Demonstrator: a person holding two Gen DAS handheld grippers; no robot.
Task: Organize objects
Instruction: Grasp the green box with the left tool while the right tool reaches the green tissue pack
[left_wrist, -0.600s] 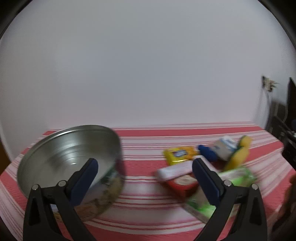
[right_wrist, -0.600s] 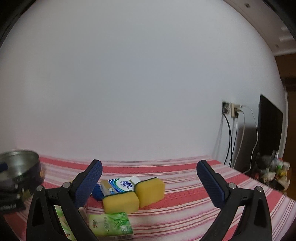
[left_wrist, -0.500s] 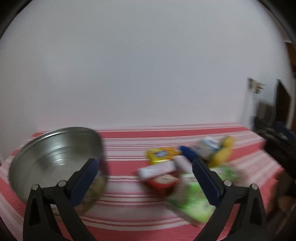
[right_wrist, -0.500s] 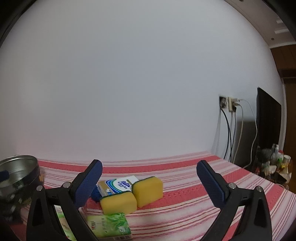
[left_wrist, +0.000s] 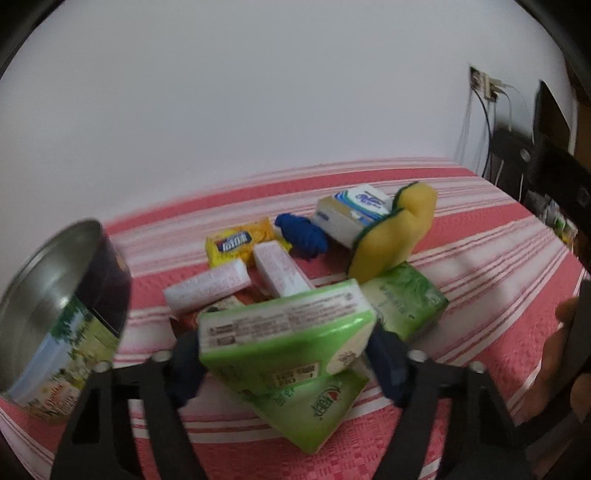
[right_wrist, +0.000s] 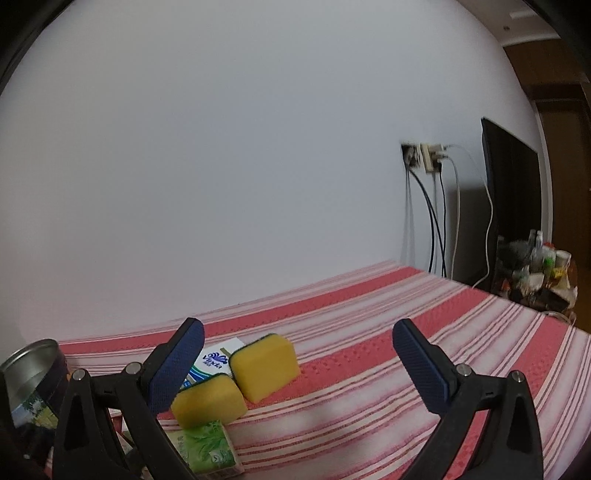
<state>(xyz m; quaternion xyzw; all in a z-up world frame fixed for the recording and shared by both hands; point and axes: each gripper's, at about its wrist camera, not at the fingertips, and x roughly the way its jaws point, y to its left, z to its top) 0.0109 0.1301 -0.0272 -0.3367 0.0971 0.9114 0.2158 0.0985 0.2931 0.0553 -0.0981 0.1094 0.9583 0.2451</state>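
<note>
Now left tongs (left_wrist: 284, 363) clamped on green tissue pack (left_wrist: 284, 332), right tongs (right_wrist: 297, 363) wide open, empty

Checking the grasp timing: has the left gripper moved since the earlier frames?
Yes. The left gripper has come forward and down onto the pile, off the tin, and now closes on a green tissue pack.

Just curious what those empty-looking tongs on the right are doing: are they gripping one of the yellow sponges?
No: the right tongs stand wide apart, with neither pad touching a yellow sponge.
</note>
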